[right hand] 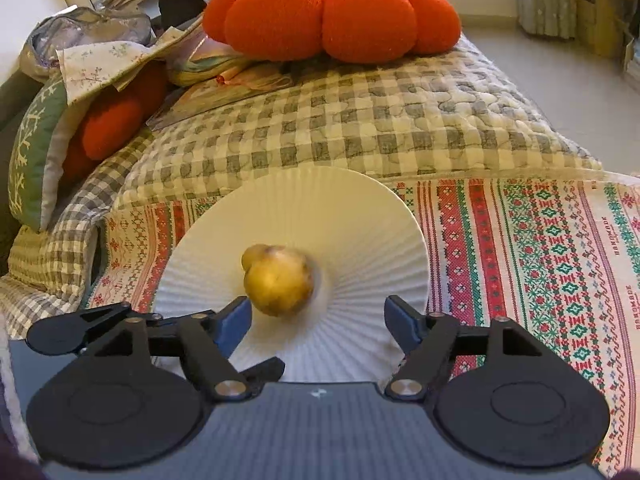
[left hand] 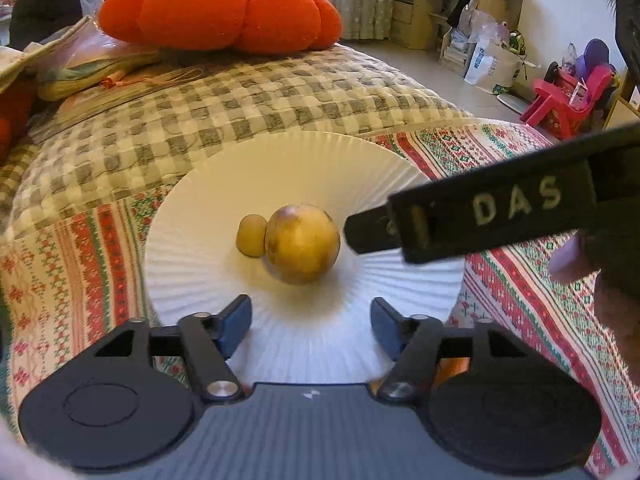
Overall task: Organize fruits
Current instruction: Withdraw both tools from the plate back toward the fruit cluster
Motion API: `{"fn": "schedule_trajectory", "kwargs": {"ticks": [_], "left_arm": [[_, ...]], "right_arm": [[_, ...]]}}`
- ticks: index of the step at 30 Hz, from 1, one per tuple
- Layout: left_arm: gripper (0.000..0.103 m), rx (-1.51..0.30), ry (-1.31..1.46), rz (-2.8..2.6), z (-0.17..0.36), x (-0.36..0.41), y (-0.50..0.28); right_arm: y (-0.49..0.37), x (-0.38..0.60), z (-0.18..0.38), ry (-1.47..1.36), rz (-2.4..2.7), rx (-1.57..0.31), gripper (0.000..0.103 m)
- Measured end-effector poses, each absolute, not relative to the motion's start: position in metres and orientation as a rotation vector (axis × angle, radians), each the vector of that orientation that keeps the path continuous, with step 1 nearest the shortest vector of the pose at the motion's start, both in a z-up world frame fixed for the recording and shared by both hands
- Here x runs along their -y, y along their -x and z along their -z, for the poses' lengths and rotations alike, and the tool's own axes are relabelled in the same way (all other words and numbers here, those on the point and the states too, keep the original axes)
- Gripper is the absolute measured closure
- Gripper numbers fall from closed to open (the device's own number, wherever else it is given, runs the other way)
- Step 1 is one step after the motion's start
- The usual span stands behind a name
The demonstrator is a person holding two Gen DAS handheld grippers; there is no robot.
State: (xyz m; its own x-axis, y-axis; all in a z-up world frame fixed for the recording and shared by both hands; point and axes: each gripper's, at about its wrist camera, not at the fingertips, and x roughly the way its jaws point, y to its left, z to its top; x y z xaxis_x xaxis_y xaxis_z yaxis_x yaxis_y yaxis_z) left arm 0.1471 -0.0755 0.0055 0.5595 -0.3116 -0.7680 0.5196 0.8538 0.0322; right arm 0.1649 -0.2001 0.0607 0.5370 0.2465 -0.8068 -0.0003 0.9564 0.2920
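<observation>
Small fruit: lies leftmost on the white ribbed plate, touching the big one; I judge it was set there so the fruits gather in one dish.
Large fruit: yellow-brown and round, in the plate's middle hollow, where the slope should keep it from rolling off.
Left tool: my fingers stand wide with nothing between them, just short of the fruits, over the plate's near rim.
Right tool: also wide and empty; the large fruit sits just ahead of my left fingertip, not touched. In the left view its black finger marked "DAS" reaches in beside the big fruit.
Plate's place: on the patterned cloth over the bed, in front of the checked quilt.
Progress: both fruits look delivered; I see none left outside the plate.
</observation>
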Motion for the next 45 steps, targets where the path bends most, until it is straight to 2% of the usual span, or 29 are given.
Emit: {"fn": "schedule_trajectory", "kwargs": {"ticks": [3,7,8,18,30,45], "left_arm": [[0.036,-0.843,-0.267,0.484,-0.014,0.066,-0.134],[0.024,-0.822,-0.247,0.472,-0.029,0.055,-0.114],[0.024,-0.818,-0.244,0.471,-0.033,0.052,-0.108],[0.015,-0.816,-0.242,0.433,-0.062,0.020,-0.058],[0.008,-0.843,-0.196,0.363,-0.073,0.001,-0.023],[0.007,-0.866,-0.137,0.279,-0.046,-0.030,0.006]], "right_arm": [[-0.158,0.203,-0.065,-0.290,-0.138,-0.994,0.026],[-0.148,0.207,-0.072,-0.315,-0.125,-0.977,0.021],[-0.145,0.207,-0.074,-0.320,-0.124,-0.972,0.018],[-0.107,0.200,-0.092,-0.286,-0.156,-0.955,0.010],[-0.065,0.189,-0.101,-0.224,-0.171,-0.954,0.005],[-0.020,0.172,-0.083,-0.161,-0.189,-0.943,0.002]]}}
